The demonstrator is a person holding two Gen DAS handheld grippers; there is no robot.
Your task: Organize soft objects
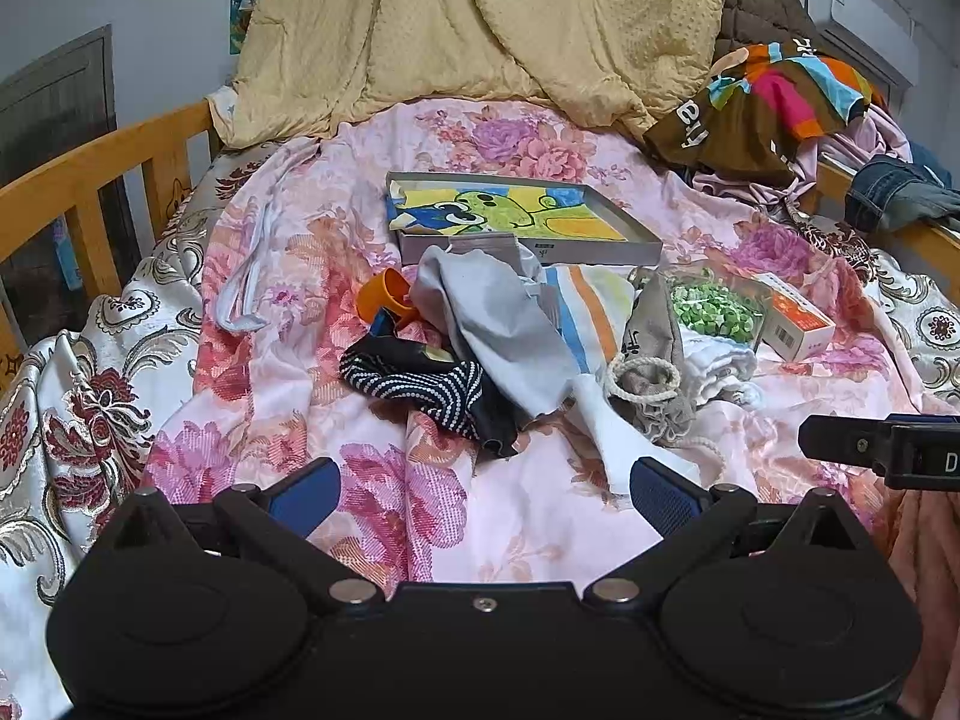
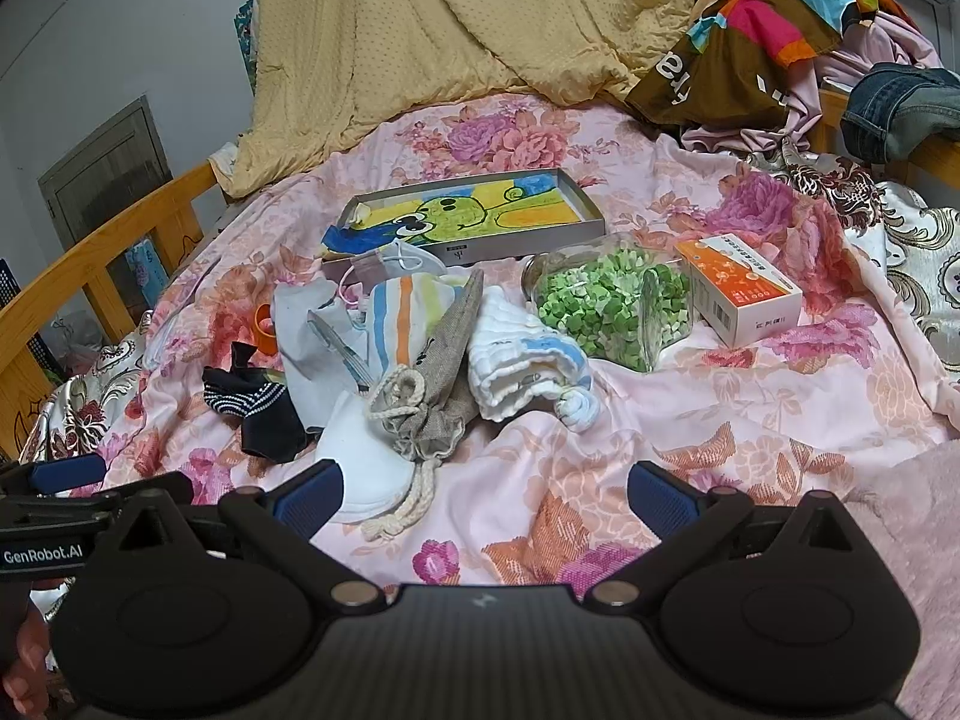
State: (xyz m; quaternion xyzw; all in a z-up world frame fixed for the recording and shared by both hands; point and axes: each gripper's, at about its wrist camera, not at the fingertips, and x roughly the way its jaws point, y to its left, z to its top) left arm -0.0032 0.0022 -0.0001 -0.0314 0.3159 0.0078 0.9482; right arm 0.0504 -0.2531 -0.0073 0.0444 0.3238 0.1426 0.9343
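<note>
Socks (image 1: pixel 432 384) overlapping, orange cup (image 1: pixel 387 297) half buried

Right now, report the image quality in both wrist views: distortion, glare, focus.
Left wrist view: strong fisheye bending, the wooden bed rail curves, corners go dark; the sock pile is sharp. Right wrist view: same bending and dark corners; the jar of green pieces shows mild glare on its clear wall; even, soft indoor light, no hard shadows.

Wide open over the flowery bedsheet (image 1: pixel 480 516): left gripper (image 1: pixel 483 495), holding nothing. Just past it, a grey cloth (image 1: pixel 498 324) on a striped sock (image 1: pixel 420 384). Behind those, a tray (image 1: pixel 600 243) with a frog drawing.
</note>
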